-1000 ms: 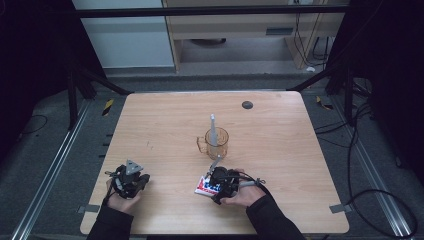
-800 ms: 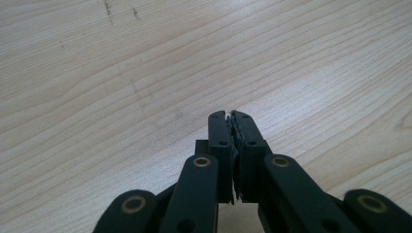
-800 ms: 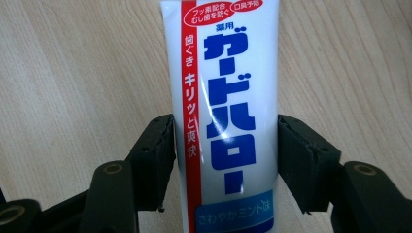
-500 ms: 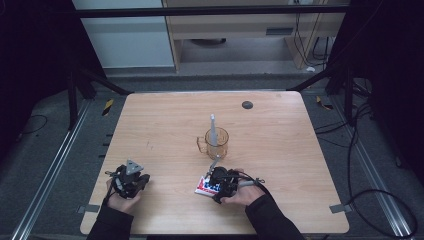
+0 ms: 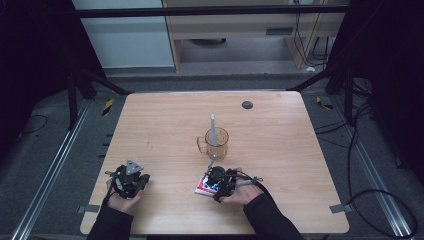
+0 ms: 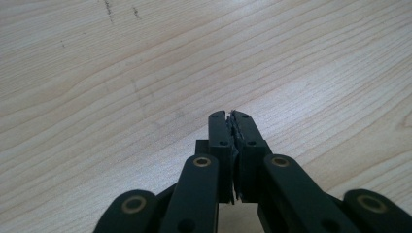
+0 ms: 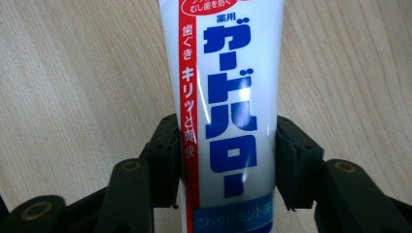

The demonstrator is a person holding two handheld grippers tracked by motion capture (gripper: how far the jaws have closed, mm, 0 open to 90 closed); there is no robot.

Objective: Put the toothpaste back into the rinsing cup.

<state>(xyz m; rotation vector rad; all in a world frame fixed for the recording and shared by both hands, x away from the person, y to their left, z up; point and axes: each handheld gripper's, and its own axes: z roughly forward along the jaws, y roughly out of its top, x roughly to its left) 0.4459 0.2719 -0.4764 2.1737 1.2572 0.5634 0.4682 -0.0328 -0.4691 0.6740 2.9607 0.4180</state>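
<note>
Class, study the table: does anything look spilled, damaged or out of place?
Nothing stands out. The toothpaste tube lies flat and intact between the right gripper pads; the cup stands upright holding a toothbrush.

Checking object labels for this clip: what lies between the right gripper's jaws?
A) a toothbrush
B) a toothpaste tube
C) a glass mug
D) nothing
B: in the right gripper view a white toothpaste tube with blue and red print lies on the table between the right gripper jaws.

A cup (image 5: 217, 142) stands mid-table (image 5: 300, 165), the toothpaste tube (image 5: 204, 187) just before it, nearer the person.
</note>
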